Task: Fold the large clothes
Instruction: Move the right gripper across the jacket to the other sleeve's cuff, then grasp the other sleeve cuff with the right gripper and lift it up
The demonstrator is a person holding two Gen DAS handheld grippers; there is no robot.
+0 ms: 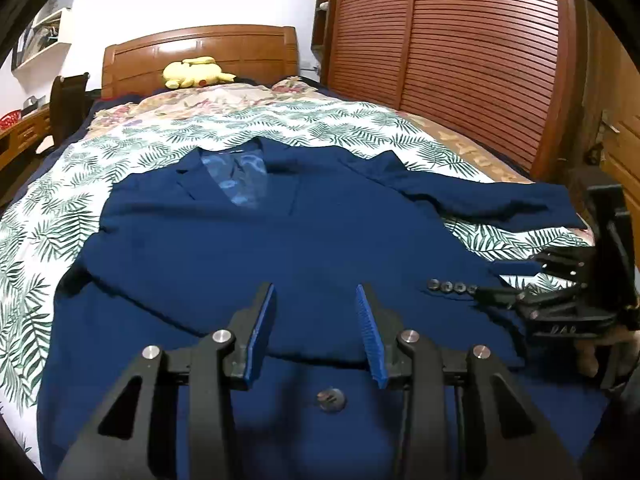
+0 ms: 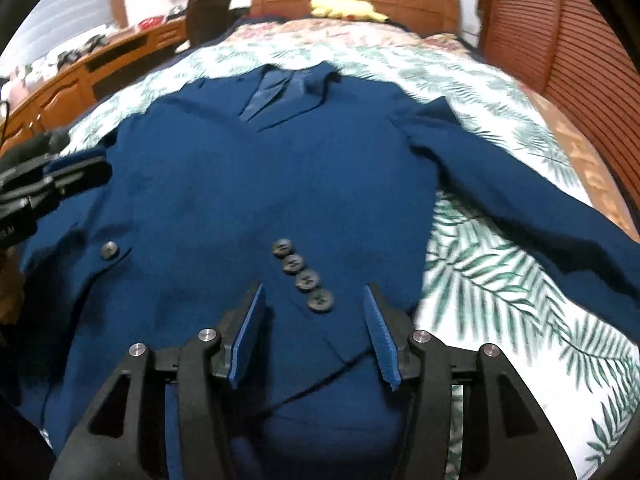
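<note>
A navy suit jacket (image 1: 280, 240) (image 2: 260, 160) lies face up on the bed, collar toward the headboard. One sleeve is folded across its front, and the cuff's row of buttons (image 1: 452, 286) (image 2: 304, 278) shows. My right gripper (image 2: 315, 286) (image 1: 508, 276) is open over that cuff, fingers on either side of it, pads not pressing. My left gripper (image 1: 316, 286) (image 2: 76, 178) hovers open above the jacket's lower front, just past a front button (image 1: 330, 400), with nothing between its fingers. The other sleeve (image 1: 500, 200) (image 2: 520, 208) stretches out to the right.
The bed has a leaf-patterned cover (image 1: 60, 220) and a wooden headboard (image 1: 200, 48), with a yellow plush toy (image 1: 196, 72) at the pillow end. A louvred wooden wardrobe (image 1: 460, 60) stands on the right. A wooden desk (image 2: 80, 76) runs along the left.
</note>
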